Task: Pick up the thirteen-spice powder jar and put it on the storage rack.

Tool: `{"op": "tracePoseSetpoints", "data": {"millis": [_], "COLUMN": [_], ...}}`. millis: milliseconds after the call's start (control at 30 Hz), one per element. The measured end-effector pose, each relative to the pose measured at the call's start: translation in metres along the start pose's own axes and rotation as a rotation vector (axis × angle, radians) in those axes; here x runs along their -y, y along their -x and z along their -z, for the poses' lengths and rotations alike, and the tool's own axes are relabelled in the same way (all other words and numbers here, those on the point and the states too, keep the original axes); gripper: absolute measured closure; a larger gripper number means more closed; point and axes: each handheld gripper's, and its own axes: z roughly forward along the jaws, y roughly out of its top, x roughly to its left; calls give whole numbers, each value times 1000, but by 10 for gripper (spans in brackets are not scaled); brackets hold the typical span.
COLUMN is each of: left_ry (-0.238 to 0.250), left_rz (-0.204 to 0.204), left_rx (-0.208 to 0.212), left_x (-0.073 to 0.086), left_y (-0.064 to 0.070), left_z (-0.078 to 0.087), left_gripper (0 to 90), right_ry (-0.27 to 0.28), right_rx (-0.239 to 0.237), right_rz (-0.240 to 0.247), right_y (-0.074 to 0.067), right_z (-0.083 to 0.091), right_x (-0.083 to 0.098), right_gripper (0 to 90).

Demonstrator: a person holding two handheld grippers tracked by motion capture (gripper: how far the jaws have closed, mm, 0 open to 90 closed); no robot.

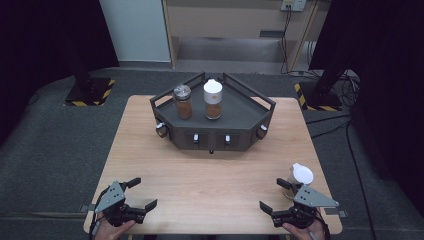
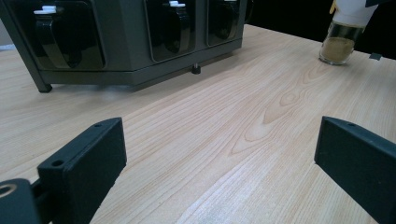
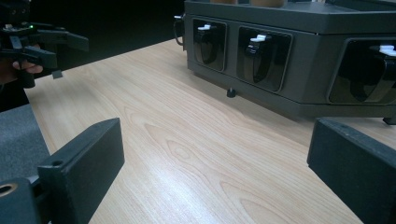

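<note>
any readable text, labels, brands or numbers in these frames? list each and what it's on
None readable.
White-capped jar on the dark rack: a small orange mark on its front, too blurred to read.
Grey-lidded jar beside it: no label visible.
White-capped jar by the right gripper: no print visible.
Wall socket plate at the back: nothing legible.
Left gripper: no markings legible.

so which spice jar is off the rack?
The white-capped jar on the bare table by the right claw; the other two jars stand on the dark rack.
</note>
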Motion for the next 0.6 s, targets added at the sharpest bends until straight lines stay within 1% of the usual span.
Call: {"op": "tracePoseSetpoints", "data": {"millis": [333,467,600], "left_ry": [2,-4,-2], "left_rz": [1,-7,-6], "left_rx": [1,4,5], "left_x": [0,-1,-1], "left_y": [0,0,0], "left_z": [0,-1,-1], "left_gripper": [9,9,9], "right_ry": [-7,-9,-8], "right_rx": [2,4,19], "right_rz": [1,0,7], "right_y": [1,0,-3], "right_z": [-2,-1,0], "right_x": [1,1,1], "right_gripper": [39,38,32]}}
